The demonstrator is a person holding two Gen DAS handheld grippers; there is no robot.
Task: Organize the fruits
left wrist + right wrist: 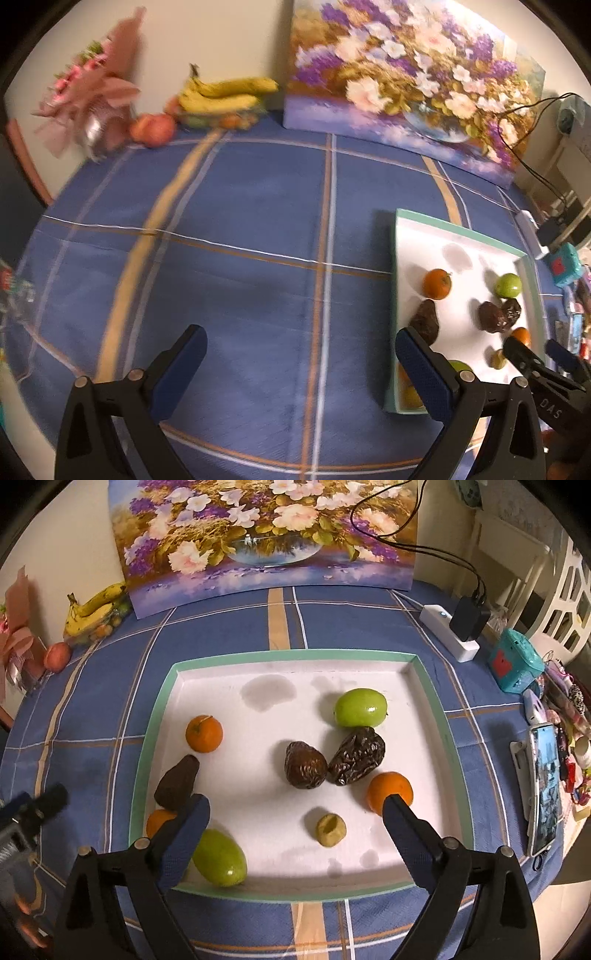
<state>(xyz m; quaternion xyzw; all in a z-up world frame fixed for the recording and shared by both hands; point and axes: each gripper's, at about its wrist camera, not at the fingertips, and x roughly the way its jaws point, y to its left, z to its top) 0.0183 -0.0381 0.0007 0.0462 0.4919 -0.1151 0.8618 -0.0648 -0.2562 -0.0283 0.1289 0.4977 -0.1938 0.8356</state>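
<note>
In tray point(443, 716): perhaps three oranges point(204, 733).

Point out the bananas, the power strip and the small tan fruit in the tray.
bananas point(229, 92), left wrist view, middle of the bunch
power strip point(448, 633), right wrist view, its white top
tan fruit point(331, 829), right wrist view, its dented centre

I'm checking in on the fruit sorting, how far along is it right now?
Done: the white tray already holds oranges, green fruits and dark brown ones, such as an orange and a green fruit. In hand: nothing; both the left hand-held gripper and right hand-held gripper are open and empty. Left: the bananas and peach still sit by the wall.
</note>
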